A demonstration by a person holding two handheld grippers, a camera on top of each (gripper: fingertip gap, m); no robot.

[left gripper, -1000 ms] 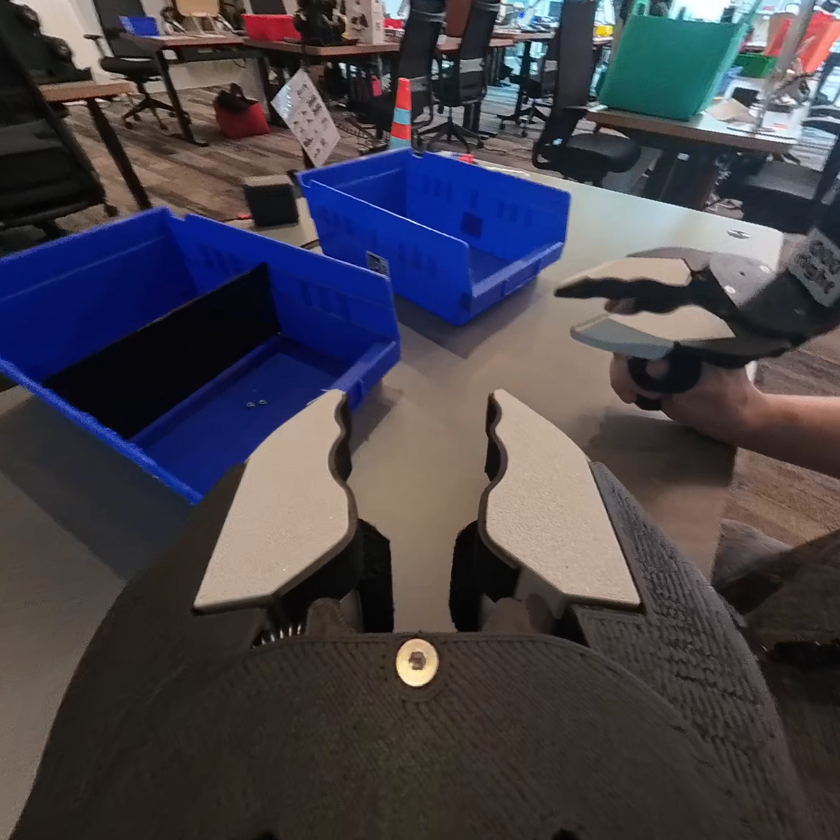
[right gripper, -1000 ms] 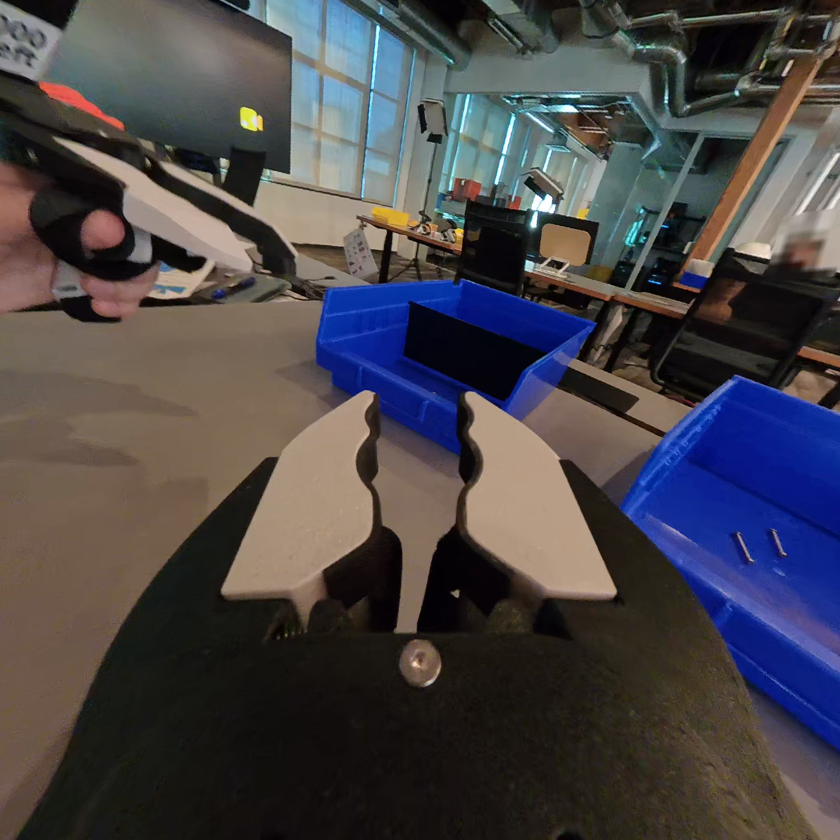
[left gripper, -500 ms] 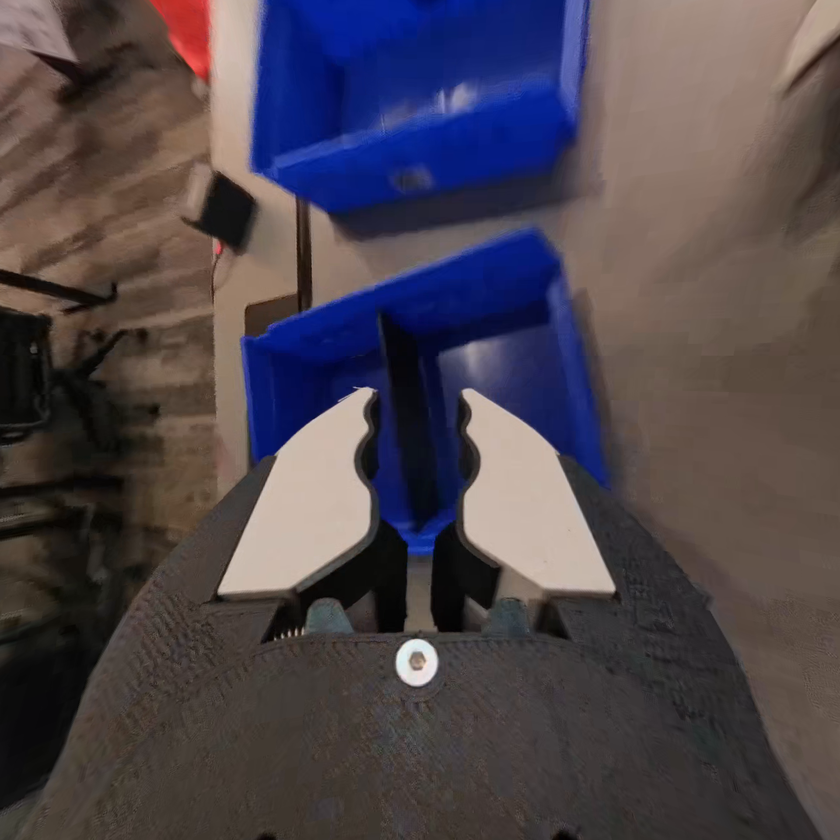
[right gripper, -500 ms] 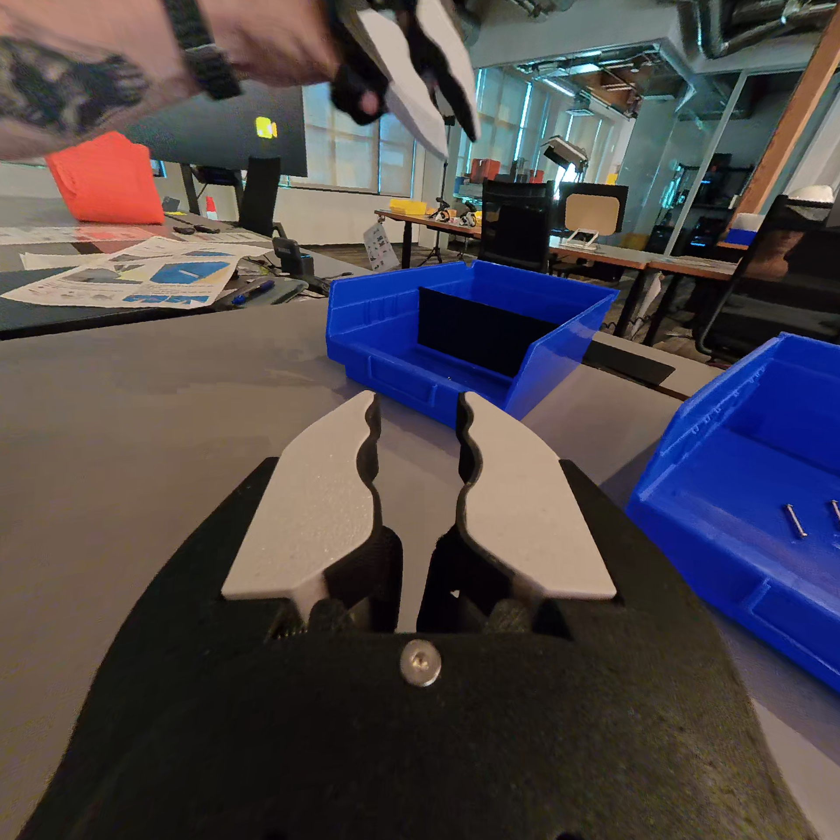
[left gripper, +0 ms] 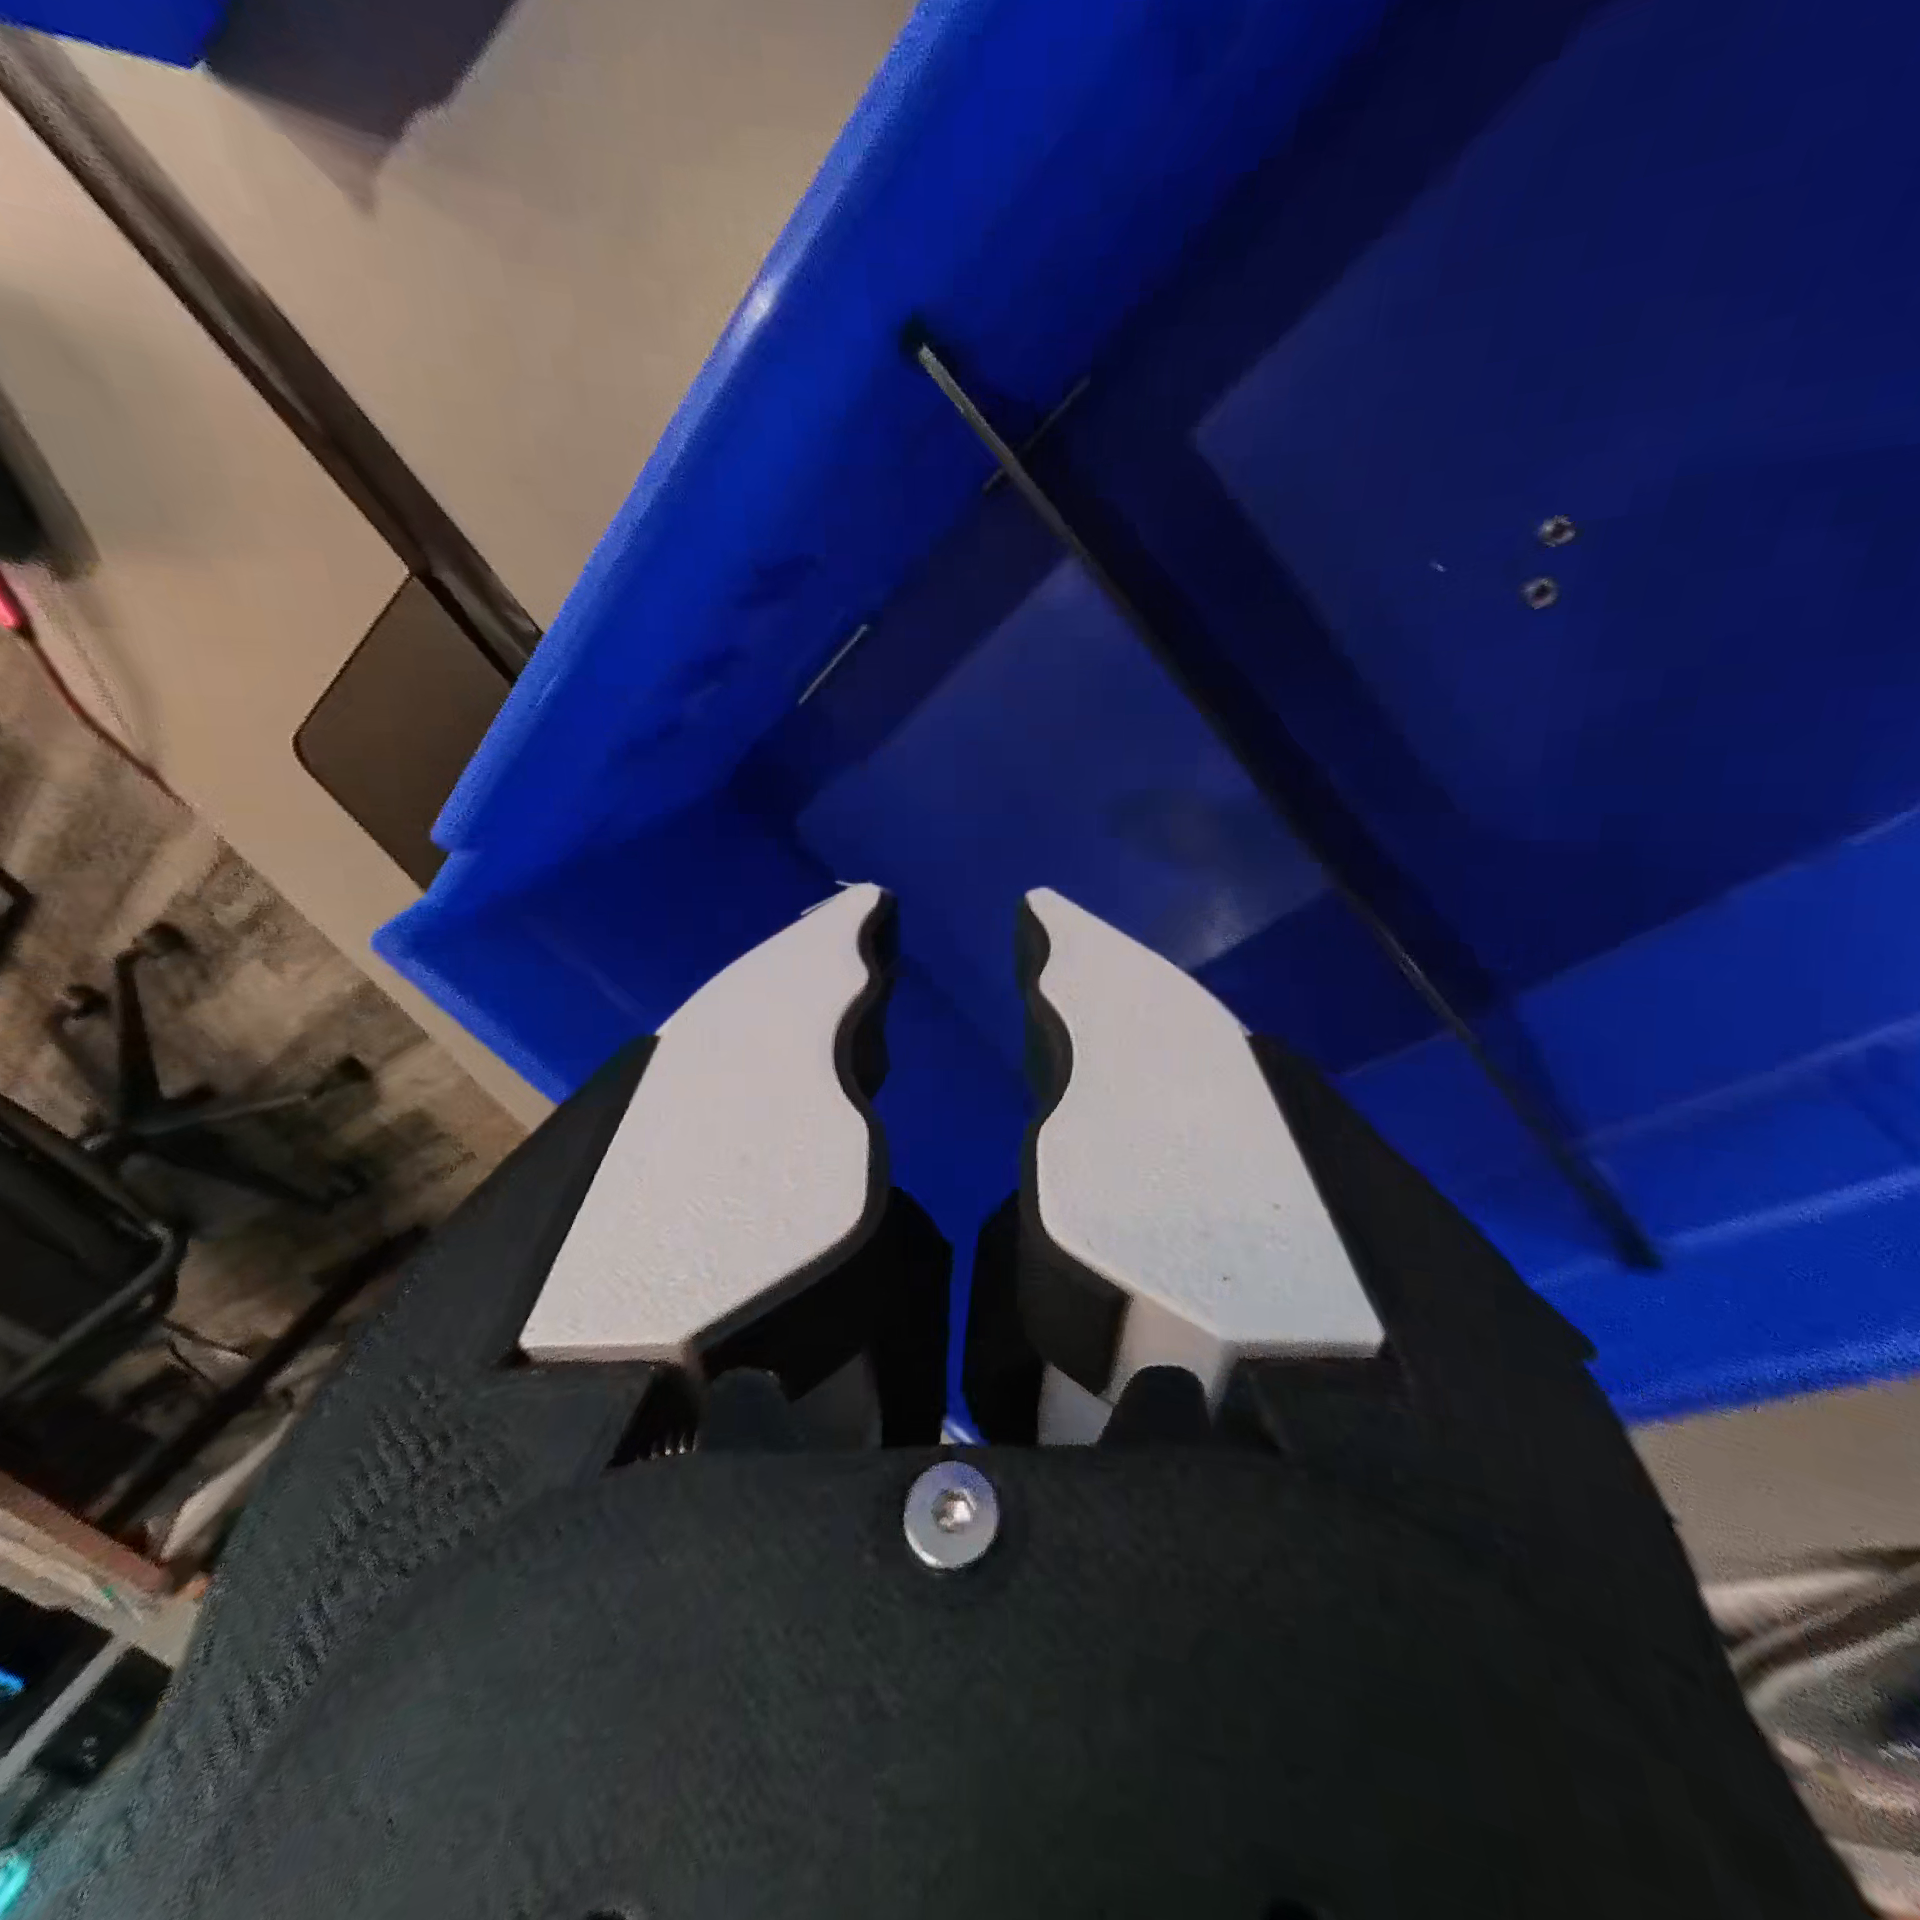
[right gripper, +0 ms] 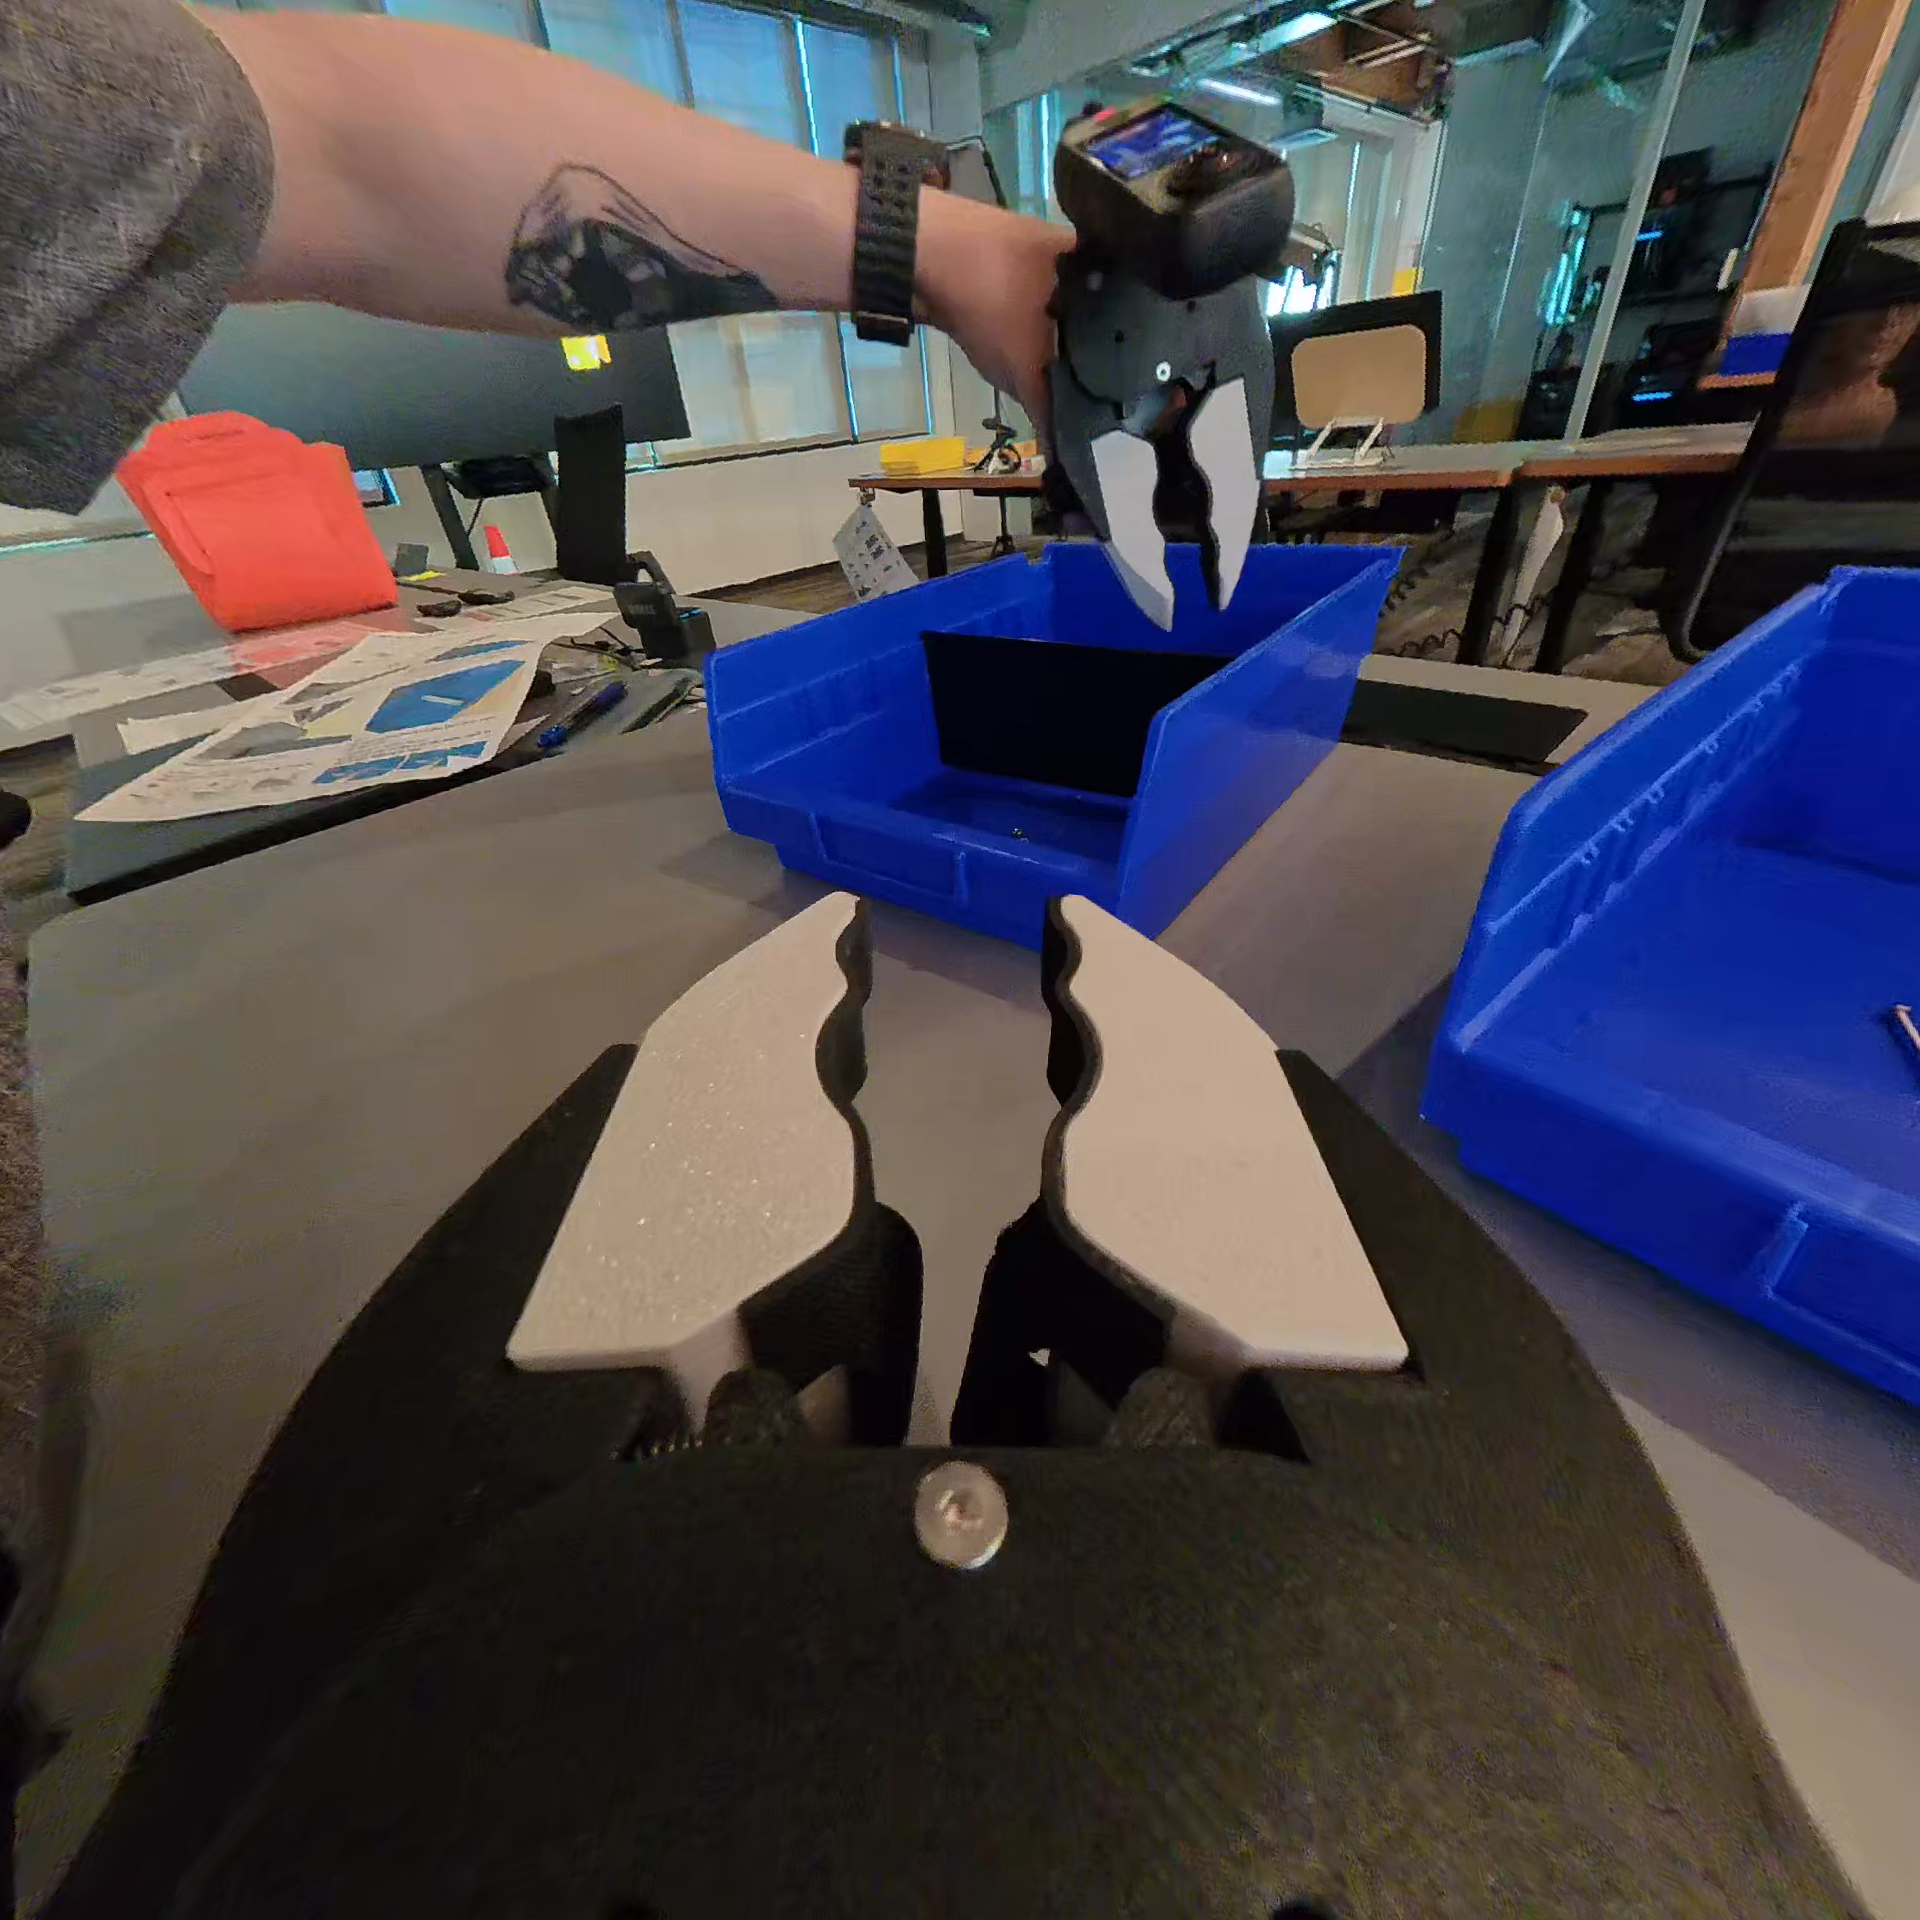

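My left gripper points straight down over the rear compartment of a blue bin, its jaws a little apart and empty. A black divider splits the bin; two small nuts lie on the floor of the other compartment. In the right wrist view the left gripper hangs just above the far end of that bin, behind its divider. My right gripper is open and empty, low over the grey table, in front of the bin.
A second blue bin stands at the right with a thin screw inside. Papers, a pen and an orange bag lie at the left. A person's forearm crosses above. Desks and chairs stand behind.
My left gripper rose from low over the table, swung over the divided bin, tipped downwards, and its jaws narrowed. My right gripper stayed nearly still.
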